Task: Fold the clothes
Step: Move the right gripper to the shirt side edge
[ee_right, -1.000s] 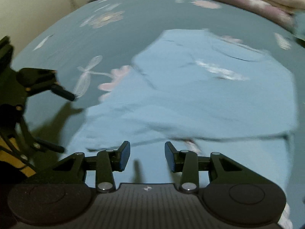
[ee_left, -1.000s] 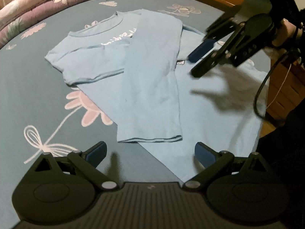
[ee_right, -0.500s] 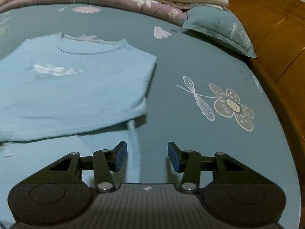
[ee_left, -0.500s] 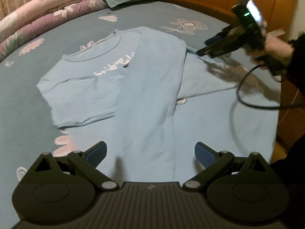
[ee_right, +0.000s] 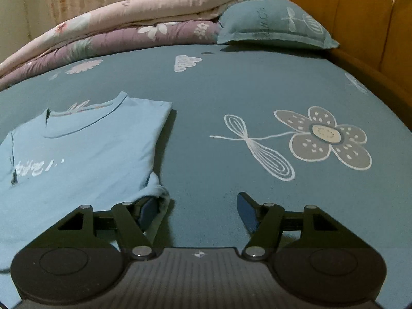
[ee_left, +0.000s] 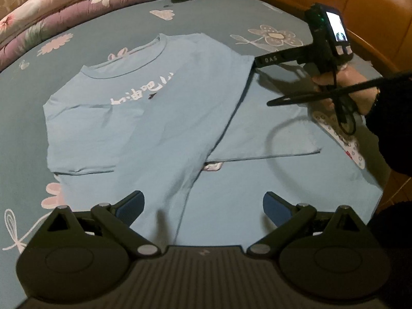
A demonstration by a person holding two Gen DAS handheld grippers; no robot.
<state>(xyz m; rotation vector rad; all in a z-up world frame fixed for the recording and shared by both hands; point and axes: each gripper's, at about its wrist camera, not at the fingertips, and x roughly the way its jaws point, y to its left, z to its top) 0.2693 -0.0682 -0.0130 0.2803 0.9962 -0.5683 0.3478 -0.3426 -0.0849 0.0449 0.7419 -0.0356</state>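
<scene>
Left wrist view shows the light blue T-shirt point(ee_left: 159, 118) spread on the bed point(ee_left: 206, 18), partly folded lengthwise, collar toward the quilts point(ee_left: 64, 18) at the bed's far edge. The left gripper point(ee_left: 203, 206) hovers over its hem, jaws released and empty. By the bed's right edge, the right gripper point(ee_right: 197, 206) has its jaws opening, the shirt's folded edge against one blue pad point(ee_right: 149, 209).

Your light-blue T-shirt point(ee_left: 159, 118) is thin, matt knit cloth with a flat white print, lying on a smooth, matt teal bedsheet point(ee_right: 231, 90) of printed cotton-like fabric. Each claw you hold, left claw point(ee_left: 203, 203) and right claw point(ee_right: 197, 206), is matt black plastic with bright metal pivot pins and dull blue pads. The headboard point(ee_right: 360, 13) beside you is glossy varnished wood, and the folded quilt point(ee_right: 116, 31) looks soft and puffy.
</scene>
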